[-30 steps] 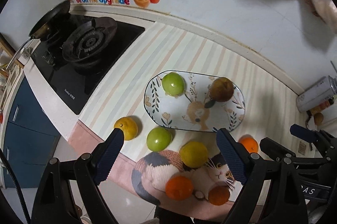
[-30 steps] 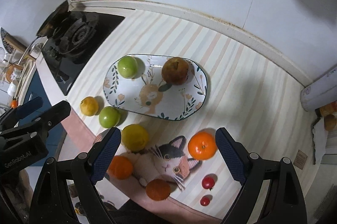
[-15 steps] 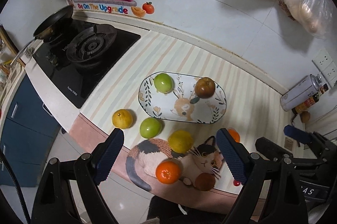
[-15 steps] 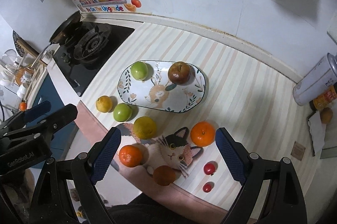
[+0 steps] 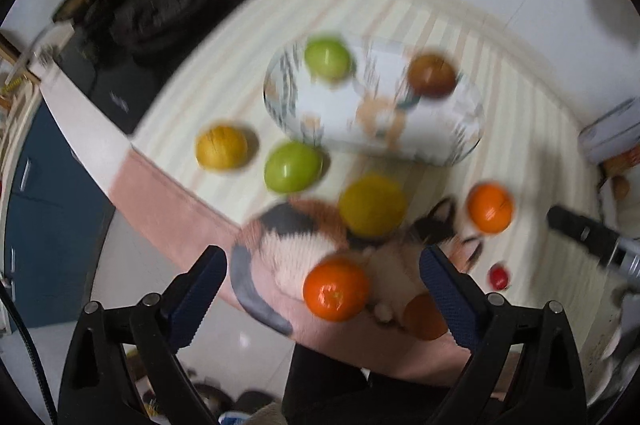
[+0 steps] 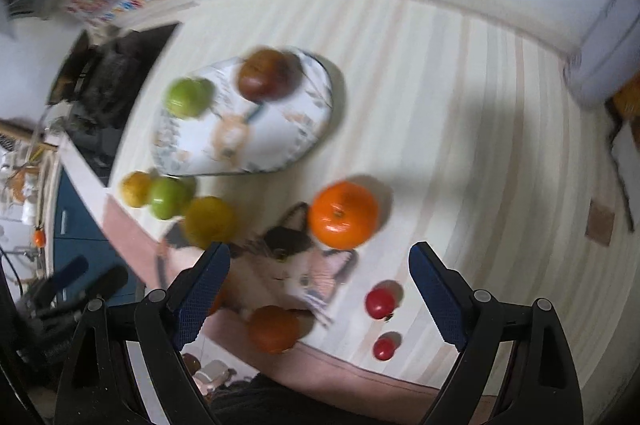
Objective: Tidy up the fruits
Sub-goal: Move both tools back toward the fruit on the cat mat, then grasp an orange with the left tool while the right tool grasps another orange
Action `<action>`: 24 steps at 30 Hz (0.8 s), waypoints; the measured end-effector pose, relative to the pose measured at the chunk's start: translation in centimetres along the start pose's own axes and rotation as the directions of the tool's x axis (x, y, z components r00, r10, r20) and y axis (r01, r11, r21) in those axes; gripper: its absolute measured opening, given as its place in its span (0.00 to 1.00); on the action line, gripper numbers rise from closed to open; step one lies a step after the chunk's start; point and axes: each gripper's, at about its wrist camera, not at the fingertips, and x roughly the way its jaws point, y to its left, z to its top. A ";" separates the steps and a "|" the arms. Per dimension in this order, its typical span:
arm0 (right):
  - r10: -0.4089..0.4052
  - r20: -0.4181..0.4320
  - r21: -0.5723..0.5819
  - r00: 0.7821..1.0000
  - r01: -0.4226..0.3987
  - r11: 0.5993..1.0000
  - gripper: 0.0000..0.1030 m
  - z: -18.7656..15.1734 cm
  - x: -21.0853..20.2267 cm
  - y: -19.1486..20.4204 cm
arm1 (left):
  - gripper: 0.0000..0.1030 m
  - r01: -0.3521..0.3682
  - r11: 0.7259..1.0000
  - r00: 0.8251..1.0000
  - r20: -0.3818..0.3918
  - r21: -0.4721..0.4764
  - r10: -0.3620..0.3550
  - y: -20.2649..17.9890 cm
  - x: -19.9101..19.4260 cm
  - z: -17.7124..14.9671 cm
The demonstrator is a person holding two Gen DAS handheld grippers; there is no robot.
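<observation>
An oval patterned plate (image 5: 440, 141) (image 6: 312, 129) holds a green apple (image 5: 327, 59) (image 6: 187, 103) and a brown-red apple (image 5: 431, 76) (image 6: 266, 77). Loose on the counter are a yellow fruit (image 5: 221, 147), a green apple (image 5: 292, 167), a yellow-green fruit (image 5: 372, 205), oranges (image 5: 335, 289) (image 5: 490, 207) (image 6: 344, 215) and small red tomatoes (image 6: 380, 303). My left gripper (image 5: 322, 289) is open above the near orange. My right gripper (image 6: 320, 277) is open above the cat mat, near the big orange. Both views are blurred.
A cat-picture mat (image 5: 288, 245) lies at the counter's front edge. A black gas stove (image 5: 152, 9) is at the left. A white can (image 6: 604, 45) stands at the right against the tiled wall. The floor drops off below the counter edge.
Both grippers have dropped closer to the counter, so the fruit looks larger. The right view has swung to the right. Both stay open and empty.
</observation>
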 end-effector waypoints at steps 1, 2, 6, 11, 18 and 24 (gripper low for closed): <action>-0.006 -0.015 0.006 1.000 0.007 1.000 0.91 0.1 1.0 -0.4 | 0.96 -0.001 1.000 1.000 -0.021 0.000 0.001 -0.1 0.9 -0.2; -0.016 -0.029 0.011 0.999 0.016 1.000 0.91 0.2 1.9 -0.8 | 0.96 -0.002 1.000 0.999 -0.049 -0.001 0.002 -0.1 2.1 -0.5; -0.031 -0.071 0.032 0.997 0.033 0.999 0.91 0.7 5.1 -1.9 | 0.96 -0.009 1.000 0.990 -0.140 -0.011 0.008 0.2 6.1 -1.6; -0.036 -0.095 0.039 0.995 0.040 0.998 0.90 1.5 7.7 -2.5 | 0.96 0.014 0.999 0.976 -0.219 -0.030 -0.021 0.5 8.9 -2.8; -0.038 -0.108 0.020 0.993 0.041 0.999 0.78 2.5 9.2 -1.9 | 0.80 0.051 0.998 0.972 -0.230 -0.022 -0.054 0.1 9.9 -3.5; -0.031 -0.119 -0.017 0.992 0.030 0.999 0.65 2.5 9.8 -0.9 | 0.67 0.064 0.998 0.969 -0.237 -0.006 -0.063 -0.7 9.9 -4.2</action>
